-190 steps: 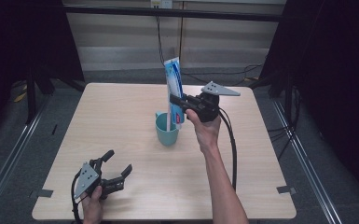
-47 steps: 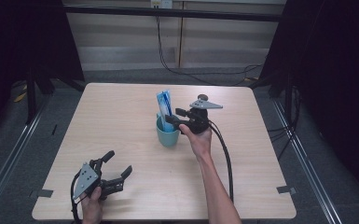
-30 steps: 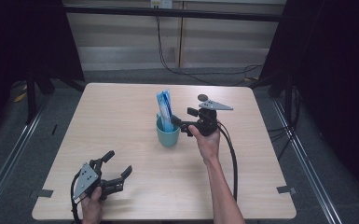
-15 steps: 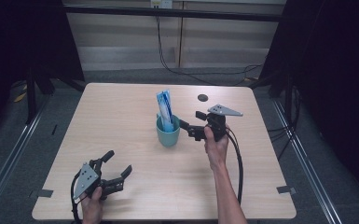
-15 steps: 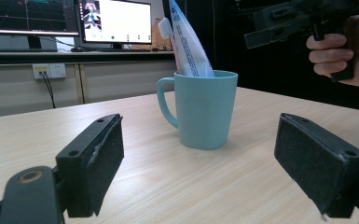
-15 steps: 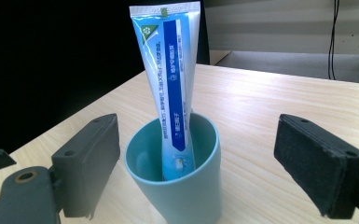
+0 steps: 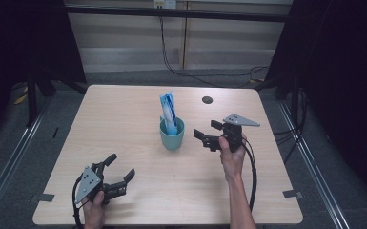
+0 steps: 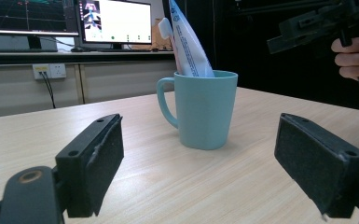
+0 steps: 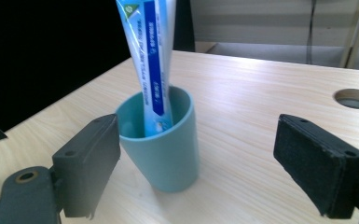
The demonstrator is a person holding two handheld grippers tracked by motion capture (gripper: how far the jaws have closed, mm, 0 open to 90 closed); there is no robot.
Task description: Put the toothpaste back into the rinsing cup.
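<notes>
On the wooden bench (image 7: 124,124), near its middle, a teal mug (image 7: 172,134) stands upright with a blue-and-white tube (image 7: 168,112), probably toothpaste, leaning inside. Just beside it, the right hand-held gripper (image 7: 206,135) hovers, jaws spread and empty. Well apart, at the near edge, the left hand-held gripper (image 7: 119,170) is also spread, empty.

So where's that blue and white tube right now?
The tube stands tilted inside the teal mug near the middle of the table in the high view, just left of the open right gripper.
</notes>
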